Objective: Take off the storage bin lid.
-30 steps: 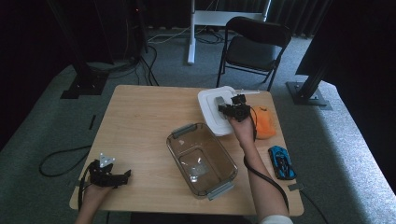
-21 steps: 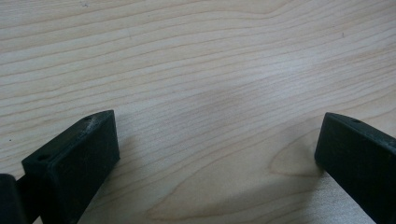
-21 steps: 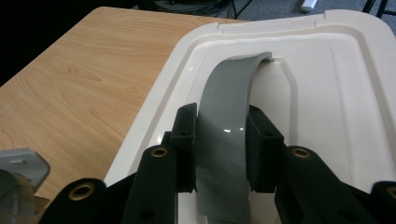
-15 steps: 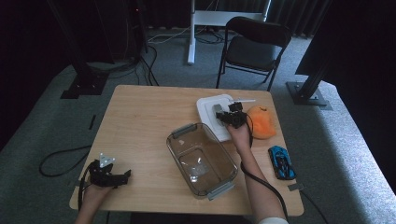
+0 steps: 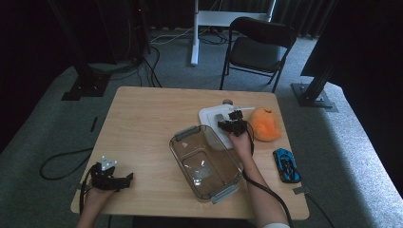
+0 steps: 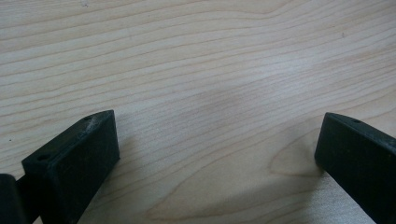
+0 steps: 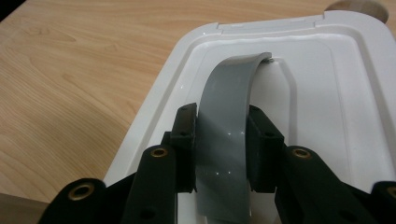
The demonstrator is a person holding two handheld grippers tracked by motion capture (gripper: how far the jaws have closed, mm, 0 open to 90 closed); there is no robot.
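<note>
Step in hand: I hold the white lid (image 5: pixel 216 124) by its grey handle strap (image 7: pixel 224 135); my judgement is that it goes onto the glass container (image 5: pixel 205 160) next.
Right hand-held gripper (image 7: pixel 223 154): jaws clamped on either edge of the strap, which arches up between them; I keep the grip as it is.
Lid position: on the table (image 5: pixel 147 118), just past the far right corner of the container and touching or overlapping it, I cannot tell which; an orange soft toy (image 5: pixel 265 124) lies just beside it on the right.
Doing it well: lift straight by the strap so the lid hangs level, carry it over the container, square its long sides with the rim, lower without sliding.
Risk: the strap looks flexible, so the lid may swing or tilt; slow moves.
Left hand-held gripper (image 5: pixel 111 176): jaws wide apart on bare wood at the near left corner, nothing between them; free to steady the container by its near handle (image 5: pixel 223 194).
Container contents: nothing solid that I can make out, only glare on the clear bottom.
Lid underside: bare white recess, nothing lying in it.
Bystander: blue toy car (image 5: pixel 286 165) to the right, well apart from the container.
</note>
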